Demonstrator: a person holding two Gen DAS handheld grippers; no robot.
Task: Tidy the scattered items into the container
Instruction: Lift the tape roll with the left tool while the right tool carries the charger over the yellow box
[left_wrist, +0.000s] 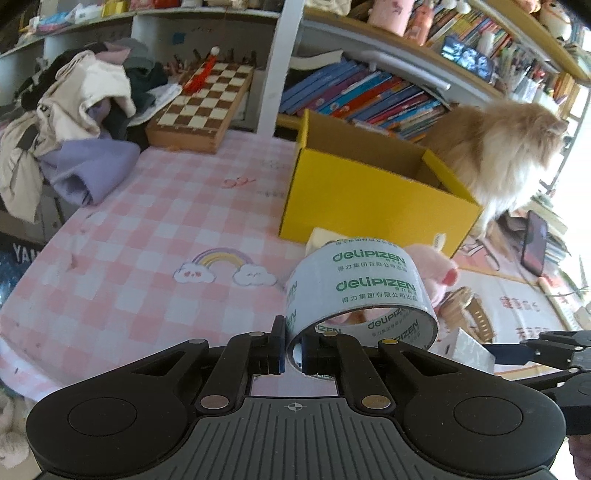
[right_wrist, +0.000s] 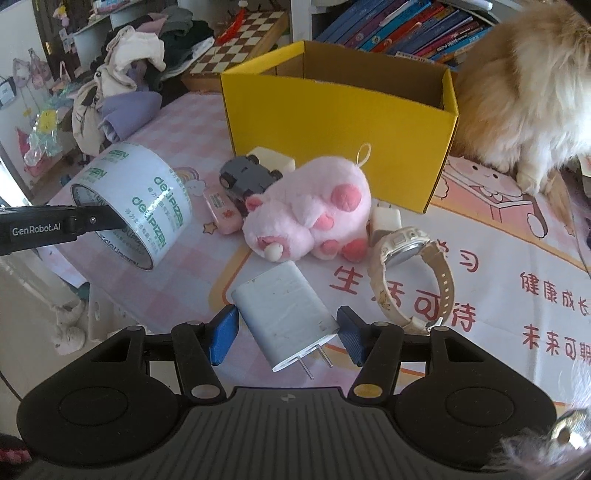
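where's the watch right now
In the right wrist view the watch lies on the table mat at right of centre, just right of the pink plush toy and in front of the yellow box.

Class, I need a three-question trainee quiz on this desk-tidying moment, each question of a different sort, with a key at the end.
1. True or false: the left gripper is shut on the wall of the tape roll, one finger inside the ring.
2. Which item lies between the open fingers of the right gripper? A) the watch B) the white charger C) the pink plush toy
3. Fill in: the yellow box stands ______ at the top.

Key
1. True.
2. B; its prongs point toward the camera, and the fingers flank it without yet closing.
3. Open.
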